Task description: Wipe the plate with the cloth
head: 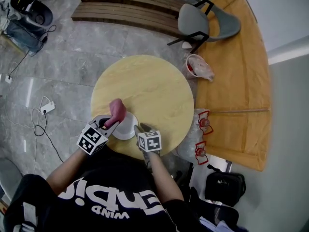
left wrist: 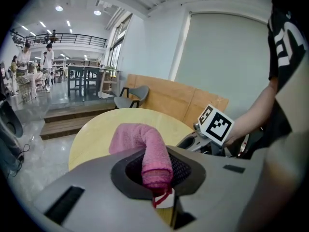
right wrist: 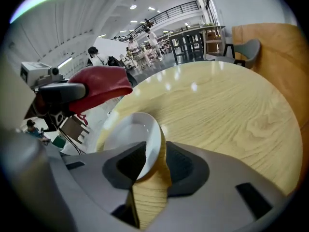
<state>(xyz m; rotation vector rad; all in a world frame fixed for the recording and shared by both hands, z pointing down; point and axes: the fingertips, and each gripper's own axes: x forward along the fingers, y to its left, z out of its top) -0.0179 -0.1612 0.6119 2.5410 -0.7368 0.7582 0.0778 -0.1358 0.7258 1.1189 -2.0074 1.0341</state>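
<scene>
Here the left gripper [left wrist: 157,173] is clamped on a pink cloth [head: 117,111], which arches up out of its jaws above the round wooden desk [head: 159,88]. The right gripper [right wrist: 157,166] has its jaws spread wide, and the rim of the white plate [right wrist: 130,134] stands between them, not pinched. The plate sits at the desk's near edge, between both grippers.
</scene>
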